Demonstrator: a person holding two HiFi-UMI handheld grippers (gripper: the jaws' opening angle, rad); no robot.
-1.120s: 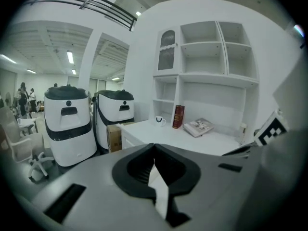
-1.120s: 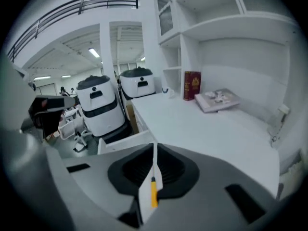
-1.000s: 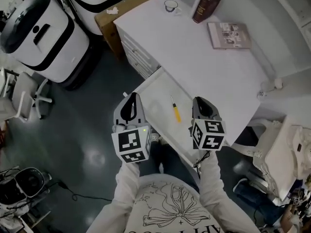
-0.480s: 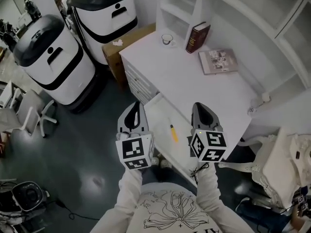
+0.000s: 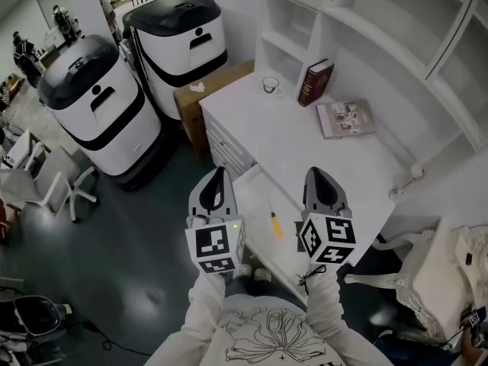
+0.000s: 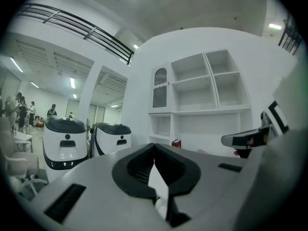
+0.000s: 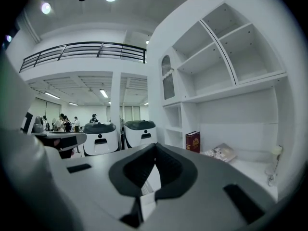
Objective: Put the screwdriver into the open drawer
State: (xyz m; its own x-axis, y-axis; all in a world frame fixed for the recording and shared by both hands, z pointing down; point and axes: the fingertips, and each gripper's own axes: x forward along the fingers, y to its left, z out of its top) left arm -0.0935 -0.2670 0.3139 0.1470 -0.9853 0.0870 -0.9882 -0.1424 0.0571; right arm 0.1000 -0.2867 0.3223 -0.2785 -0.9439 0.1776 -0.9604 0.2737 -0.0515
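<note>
A yellow-handled screwdriver [image 5: 275, 226] lies inside the open white drawer [image 5: 258, 197] that juts out from the desk front. My left gripper [image 5: 219, 172] and my right gripper [image 5: 316, 174] are held high above the drawer, one to each side of the screwdriver, both pointing roughly level. In the left gripper view the left gripper [image 6: 154, 146] has its jaws together with nothing between them. The right gripper [image 7: 155, 146] is likewise shut and empty in the right gripper view.
A white desk [image 5: 305, 147] carries a dark red book [image 5: 313, 81], a flat booklet [image 5: 345, 117] and a small cup [image 5: 268, 85]. White shelves [image 5: 358, 29] rise behind it. Two large white-and-black machines [image 5: 99, 113] and a cardboard box [image 5: 202, 97] stand left; a chair [image 5: 46, 189] is far left.
Both grippers have risen away from the drawer, and the view has tilted up to show more of the room. The screwdriver stays lying in the drawer.
</note>
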